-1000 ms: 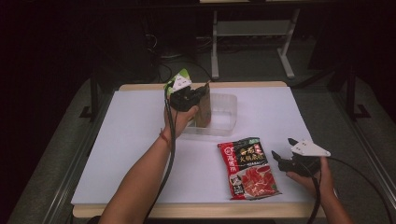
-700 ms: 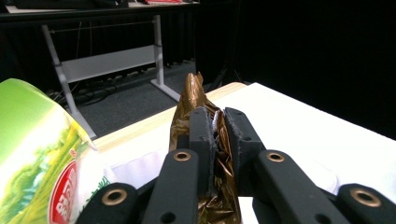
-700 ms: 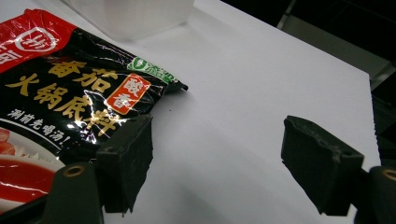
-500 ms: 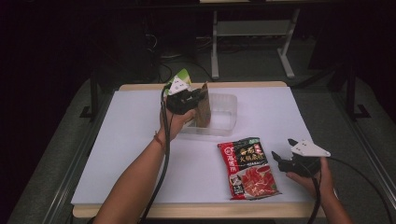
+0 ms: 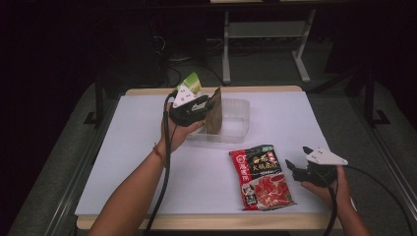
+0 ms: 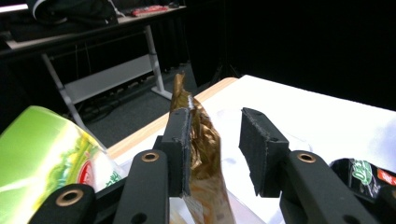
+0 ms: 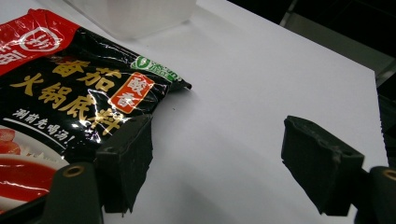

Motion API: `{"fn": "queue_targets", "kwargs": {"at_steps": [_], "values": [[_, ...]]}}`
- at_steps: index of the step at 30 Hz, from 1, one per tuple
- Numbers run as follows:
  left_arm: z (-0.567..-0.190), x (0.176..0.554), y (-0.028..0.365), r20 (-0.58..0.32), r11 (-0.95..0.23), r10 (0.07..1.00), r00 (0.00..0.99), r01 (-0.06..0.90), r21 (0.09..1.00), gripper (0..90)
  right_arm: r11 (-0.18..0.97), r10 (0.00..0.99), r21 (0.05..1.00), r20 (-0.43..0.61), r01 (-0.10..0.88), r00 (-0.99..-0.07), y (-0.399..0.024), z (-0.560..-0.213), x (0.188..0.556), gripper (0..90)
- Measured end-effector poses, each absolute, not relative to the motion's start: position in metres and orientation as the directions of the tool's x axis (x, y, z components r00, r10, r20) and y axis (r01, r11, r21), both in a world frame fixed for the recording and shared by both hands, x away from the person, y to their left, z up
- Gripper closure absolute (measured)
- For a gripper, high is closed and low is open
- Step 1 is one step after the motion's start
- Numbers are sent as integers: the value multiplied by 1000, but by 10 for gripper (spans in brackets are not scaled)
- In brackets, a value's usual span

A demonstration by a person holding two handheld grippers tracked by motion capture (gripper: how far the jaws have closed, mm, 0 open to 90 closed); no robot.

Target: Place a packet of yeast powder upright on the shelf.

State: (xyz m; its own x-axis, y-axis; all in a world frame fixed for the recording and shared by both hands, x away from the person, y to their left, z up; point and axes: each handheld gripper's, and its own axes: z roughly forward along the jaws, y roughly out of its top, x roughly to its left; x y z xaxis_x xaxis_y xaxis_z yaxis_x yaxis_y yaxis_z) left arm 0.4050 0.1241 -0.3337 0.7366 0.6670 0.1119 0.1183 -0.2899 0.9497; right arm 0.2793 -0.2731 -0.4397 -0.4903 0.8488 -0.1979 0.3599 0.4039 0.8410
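A tall brown-gold packet [image 5: 215,115] stands upright in a clear plastic tub [image 5: 237,124] at the back middle of the white table. My left gripper [image 5: 209,105] is at the packet's top, and its jaws have just been opening. In the left gripper view the packet [image 6: 203,149] leans against one pad [image 6: 180,140], with a gap to the other pad, so the left gripper [image 6: 219,140] is open. A red and black sauce packet [image 5: 261,177] lies flat at the front right. My right gripper [image 5: 291,167] rests just right of it, open and empty [image 7: 219,154], beside the packet's corner [image 7: 70,93].
A green packet [image 5: 191,81] shows behind the left hand, close by the left gripper's side [image 6: 42,144]. White paper covers the table [image 5: 123,167]. The tub's wall [image 7: 135,14] stands beyond the sauce packet. A desk frame [image 5: 265,44] stands on the dark floor behind.
The left gripper's jaws have spread apart off the brown packet, and the hand has drawn slightly left and up. The packet stays upright in the tub. The right gripper has not moved.
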Motion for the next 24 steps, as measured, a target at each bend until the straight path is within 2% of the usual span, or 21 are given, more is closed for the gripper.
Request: {"fn": "queue_targets", "kwargs": {"at_steps": [15,24], "values": [[-339,368,151,208,-368,633,745,54,928,539,407,844,840,-195,359,-500,-271,-439,279,252],[-362,355,170,200,-391,627,753,81,917,498,405,844,841,-193,359,-500,-270,-439,278,257]]}}
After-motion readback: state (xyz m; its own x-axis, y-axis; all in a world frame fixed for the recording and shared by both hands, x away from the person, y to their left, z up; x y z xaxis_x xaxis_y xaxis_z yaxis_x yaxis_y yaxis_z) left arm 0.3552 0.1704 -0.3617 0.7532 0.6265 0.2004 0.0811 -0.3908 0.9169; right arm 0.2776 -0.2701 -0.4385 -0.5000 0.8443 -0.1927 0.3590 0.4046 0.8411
